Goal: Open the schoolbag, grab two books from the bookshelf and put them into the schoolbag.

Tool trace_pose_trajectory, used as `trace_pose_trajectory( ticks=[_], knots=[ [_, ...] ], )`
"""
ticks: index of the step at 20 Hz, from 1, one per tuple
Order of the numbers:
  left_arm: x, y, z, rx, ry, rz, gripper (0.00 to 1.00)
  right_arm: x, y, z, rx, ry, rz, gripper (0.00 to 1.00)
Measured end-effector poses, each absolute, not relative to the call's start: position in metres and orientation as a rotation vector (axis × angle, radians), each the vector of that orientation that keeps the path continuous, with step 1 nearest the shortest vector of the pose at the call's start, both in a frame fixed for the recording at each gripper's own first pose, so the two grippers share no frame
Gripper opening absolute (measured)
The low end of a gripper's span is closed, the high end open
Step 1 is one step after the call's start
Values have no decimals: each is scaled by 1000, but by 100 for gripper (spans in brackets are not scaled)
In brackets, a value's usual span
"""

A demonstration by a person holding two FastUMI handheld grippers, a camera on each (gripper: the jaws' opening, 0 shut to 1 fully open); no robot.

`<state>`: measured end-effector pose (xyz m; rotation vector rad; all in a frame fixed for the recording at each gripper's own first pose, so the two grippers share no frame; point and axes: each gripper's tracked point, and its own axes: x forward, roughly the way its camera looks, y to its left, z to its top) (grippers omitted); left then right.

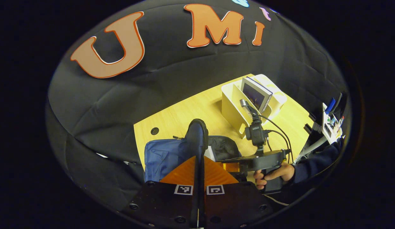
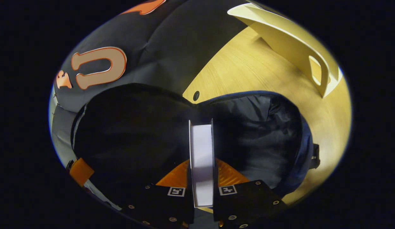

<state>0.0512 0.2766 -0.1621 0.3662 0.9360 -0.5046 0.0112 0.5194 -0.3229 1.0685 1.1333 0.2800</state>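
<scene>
Pale yellow wood makes the table point(image 1: 184, 114), and on it lies the blue schoolbag point(image 1: 162, 156), just ahead of the left gripper point(image 1: 199, 149). That gripper's two fingers are pressed tight on the dark edge of the bag's flap point(image 1: 197, 133), which stands up between them in the left gripper view. Beyond and to its right stands the cream bookshelf point(image 1: 230, 106), with a book point(image 1: 256, 93) leaning in it, cover facing the camera. Nearer on that side a hand point(image 1: 275, 175) holds the right gripper.

In the right gripper view, the right gripper point(image 2: 202, 165) clamps a white-paged book point(image 2: 202, 149) edge-on between both fingers. The book's long axis runs straight ahead along the fingers, its far end pointing into the bag's dark open mouth point(image 2: 248, 133), which spreads on both sides of the fingers. The bag's black lining surrounds the book's far end. Up and to the right of this gripper, the bookshelf's end wall point(image 2: 289, 41) with its handle slot rises from the table, well apart from the bag.
</scene>
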Motion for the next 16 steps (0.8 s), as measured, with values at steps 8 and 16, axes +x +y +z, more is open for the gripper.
trace_pose_trajectory(
  ticks=[8, 16],
  knots=[
    [52, 288, -167, 353, 931, -490, 1, 30, 459, -304, 894, 1062, 171, 53],
    [50, 287, -172, 330, 928, -482, 1, 37, 371, -249, 664, 968, 125, 56]
  ],
)
